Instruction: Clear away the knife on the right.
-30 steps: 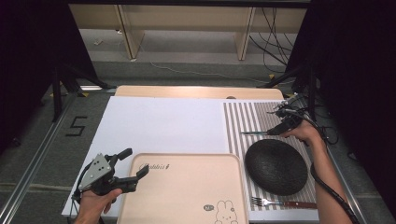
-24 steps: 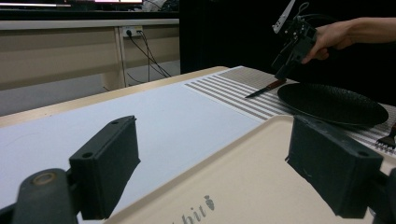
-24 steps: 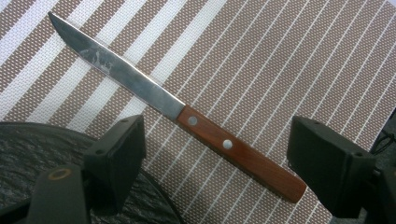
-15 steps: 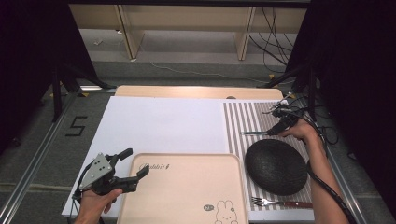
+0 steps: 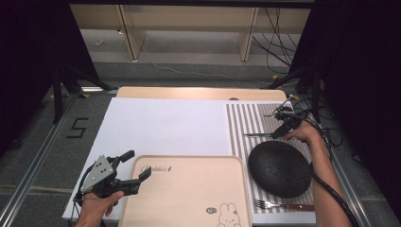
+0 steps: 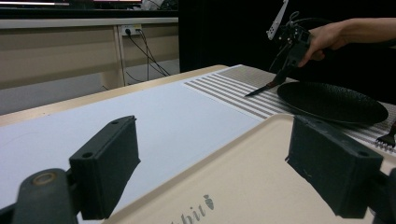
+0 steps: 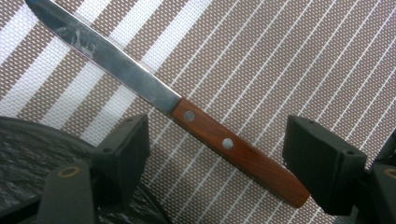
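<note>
A knife (image 7: 219, 140) with a wooden handle and steel blade lies on the striped placemat (image 7: 289, 56). My right gripper (image 7: 217, 163) is open, its jaws on either side of the handle without touching it. From above, the knife (image 5: 257, 135) lies just beyond the black plate (image 5: 280, 168), with the right gripper (image 5: 283, 128) at its handle end. My left gripper (image 5: 137, 164) is open at the near left corner of the beige tray (image 5: 189, 189). Its jaws straddle the tray's edge (image 6: 261, 177) without closing on it.
A fork (image 5: 279, 205) lies on the placemat (image 5: 250, 118) in front of the plate. A white mat (image 5: 161, 123) covers the table's left and middle. The plate's rim (image 7: 37, 149) lies close beside the right gripper's left jaw. Cables trail off the far right edge.
The right gripper has come down slightly toward the knife handle. The knife, the tray and the left gripper have not moved.
</note>
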Tool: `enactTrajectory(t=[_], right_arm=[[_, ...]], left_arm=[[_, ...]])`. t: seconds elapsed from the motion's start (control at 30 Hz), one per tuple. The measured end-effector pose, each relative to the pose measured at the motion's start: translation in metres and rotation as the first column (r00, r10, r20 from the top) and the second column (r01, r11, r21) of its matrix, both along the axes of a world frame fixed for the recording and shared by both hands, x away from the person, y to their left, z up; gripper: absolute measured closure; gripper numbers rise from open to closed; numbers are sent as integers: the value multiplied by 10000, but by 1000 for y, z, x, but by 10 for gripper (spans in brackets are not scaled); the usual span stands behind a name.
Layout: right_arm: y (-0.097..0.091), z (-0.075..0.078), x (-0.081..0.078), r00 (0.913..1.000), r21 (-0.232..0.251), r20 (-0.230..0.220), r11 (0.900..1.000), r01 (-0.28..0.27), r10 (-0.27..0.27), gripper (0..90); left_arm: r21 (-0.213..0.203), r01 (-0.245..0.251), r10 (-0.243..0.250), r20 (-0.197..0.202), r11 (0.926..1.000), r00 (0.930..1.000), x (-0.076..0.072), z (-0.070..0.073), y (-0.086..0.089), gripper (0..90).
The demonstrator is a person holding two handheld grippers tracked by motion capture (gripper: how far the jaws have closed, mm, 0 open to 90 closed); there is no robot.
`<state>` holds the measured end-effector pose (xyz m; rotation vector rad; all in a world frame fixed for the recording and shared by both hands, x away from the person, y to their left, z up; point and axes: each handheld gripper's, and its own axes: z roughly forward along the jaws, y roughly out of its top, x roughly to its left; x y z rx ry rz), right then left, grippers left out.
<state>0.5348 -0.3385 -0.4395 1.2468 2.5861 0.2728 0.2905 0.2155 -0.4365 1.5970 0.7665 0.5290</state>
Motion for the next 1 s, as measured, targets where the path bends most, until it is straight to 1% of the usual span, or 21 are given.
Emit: enactTrajectory(t=[0.03,0.1,0.13,0.17,0.2,0.23,0.27,0.37,0.43,0.47,0.57,0.63,0.7,0.73,0.87,1.0], right_arm=[[0,0,0,10000,0,0,10000,0,0,245],[1,0,0,9997,-39,-174,9999,155,-155,252],[1,0,0,9996,-114,-226,9998,145,-148,254],[0,0,0,9999,-111,-153,9999,19,-20,256],[0,0,0,9999,-111,-153,9999,19,-20,256],[0,-1,0,9995,-174,-297,9998,63,-68,258],[-1,-2,1,9998,-249,-210,9997,-71,66,259],[-1,-2,2,9997,-226,-256,9997,-7,1,260],[0,-4,3,9998,-282,-222,9996,-26,20,262],[1,-5,3,9995,-381,-317,9993,-18,6,265],[1,-5,4,9994,-393,-346,9992,-43,29,272],[2,-6,4,9997,-391,-263,9992,-16,6,277],[3,-6,5,9993,-464,-348,9989,-111,95,283],[3,-6,6,9994,-562,-323,9983,-177,159,285],[5,-7,5,9988,-582,-483,9983,-71,43,291],[5,-7,6,9988,-605,-494,9981,-92,63,293]], left_arm=[[0,0,0,0,10000,10000,0,0,0,157],[5,-23,23,-18,10000,10000,0,0,0,157],[11,-25,25,-21,10000,10000,0,0,0,157],[11,-25,25,-21,10000,10000,0,0,0,157],[9,-21,21,-21,10000,10000,0,0,0,157],[13,-8,8,-11,10000,10000,0,0,0,157],[13,-8,8,-11,10000,10000,0,0,0,157],[20,-8,8,-20,10000,10000,0,0,0,157],[18,-15,15,-26,10000,10000,0,0,0,157],[21,-27,27,-27,10000,10000,0,0,0,157],[21,-30,30,-29,10000,10000,0,0,0,157],[32,-21,21,-25,10000,10000,0,0,0,157],[22,-25,25,-24,10000,10000,0,0,0,157],[37,-28,28,-25,10000,10000,0,0,0,157],[33,-36,36,-27,10000,10000,0,0,0,157],[39,-43,43,-24,10000,10000,0,0,1,157]])
